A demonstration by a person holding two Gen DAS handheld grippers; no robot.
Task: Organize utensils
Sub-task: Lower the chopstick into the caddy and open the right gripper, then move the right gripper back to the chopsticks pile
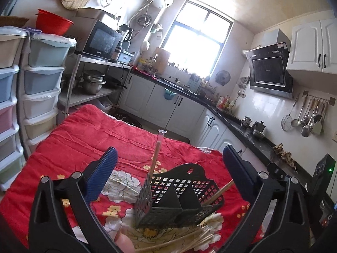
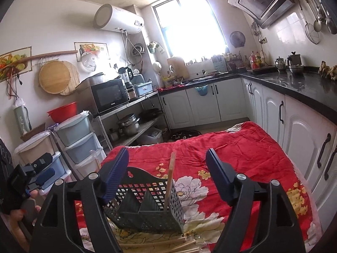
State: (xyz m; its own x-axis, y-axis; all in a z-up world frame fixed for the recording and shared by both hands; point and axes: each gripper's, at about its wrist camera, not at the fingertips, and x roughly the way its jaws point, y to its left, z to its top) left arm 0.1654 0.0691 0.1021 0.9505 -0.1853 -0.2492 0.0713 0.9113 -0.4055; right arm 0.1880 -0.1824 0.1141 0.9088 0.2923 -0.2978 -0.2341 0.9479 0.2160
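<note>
One black perforated utensil caddy (image 1: 179, 198) stands on the red floral cloth (image 1: 88, 139) covering the table; interior partitions split it into several compartments, and three are countable in the right wrist view (image 2: 147, 202). One long wooden-handled utensil (image 1: 155, 154) stands upright in the caddy's end compartment, seen at the left end from the left wrist and at the right end from the right wrist (image 2: 170, 181); its upper end carries a pale, translucent tip. One chopstick (image 1: 219, 191) leans out over the caddy's right side in the left wrist view. A loose pile of chopsticks (image 1: 189, 240) lies flat on the cloth just in front of the caddy, also visible from the right wrist (image 2: 168, 245); individual count cannot be resolved, more than six. Two grippers recorded. Left gripper (image 1: 170, 164): blue-padded fingers spread wide, nothing between them, no contact with the caddy, which sits below and between the fingers. Right gripper (image 2: 167, 168): fingers likewise spread wide, holding nothing; its left pad (image 2: 115, 175) overlaps the caddy's back wall in view, but whether it touches cannot be determined. The left gripper also appears at the left edge of the right wrist view (image 2: 40, 175), well apart from the caddy.
</note>
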